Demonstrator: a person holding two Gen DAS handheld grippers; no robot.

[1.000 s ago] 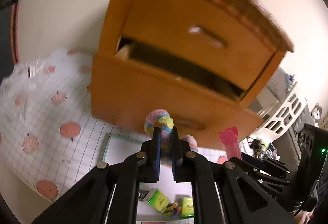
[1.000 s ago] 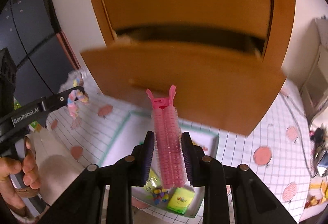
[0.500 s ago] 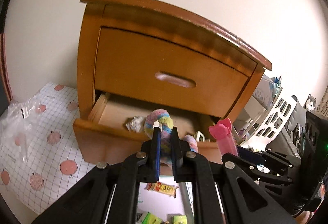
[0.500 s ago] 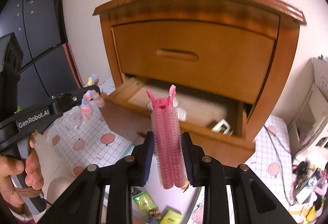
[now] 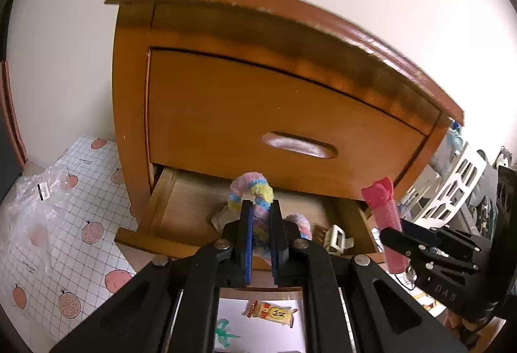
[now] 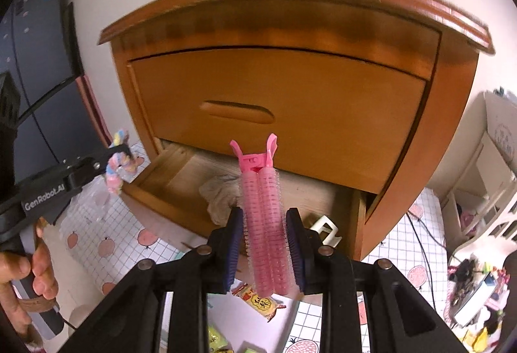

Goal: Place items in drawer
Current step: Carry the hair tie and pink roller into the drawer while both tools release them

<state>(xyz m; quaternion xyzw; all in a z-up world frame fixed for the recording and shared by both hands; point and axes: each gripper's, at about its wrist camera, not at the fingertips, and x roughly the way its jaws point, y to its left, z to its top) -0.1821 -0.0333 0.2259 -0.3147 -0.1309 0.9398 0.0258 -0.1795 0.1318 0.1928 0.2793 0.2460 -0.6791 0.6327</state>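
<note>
My left gripper (image 5: 261, 207) is shut on a fluffy pastel scrunchie (image 5: 252, 191), held in front of the open lower drawer (image 5: 181, 207) of a wooden nightstand. My right gripper (image 6: 265, 217) is shut on a pink hair-roller clip (image 6: 265, 214), also just before that drawer (image 6: 168, 178). Inside the drawer lie a grey cloth (image 6: 219, 194) and a white clip (image 6: 324, 228). In the right wrist view the left gripper (image 6: 118, 156) with the scrunchie (image 6: 118, 167) shows at the left; in the left wrist view the roller clip (image 5: 384, 220) shows at the right.
The upper drawer (image 5: 284, 127) is closed. Below lies a white tray (image 5: 258, 333) with a snack packet (image 5: 271, 316) and green packets (image 6: 219, 337). A peach-patterned sheet (image 5: 80, 223) covers the surface, with a clear plastic bag (image 5: 35, 201) at left. White shelving (image 5: 452, 188) stands at right.
Both grippers have risen with their items. The drawer's inside, hidden behind its front a second ago, now shows from above, and the tray has sunk to the bottom of both views.
</note>
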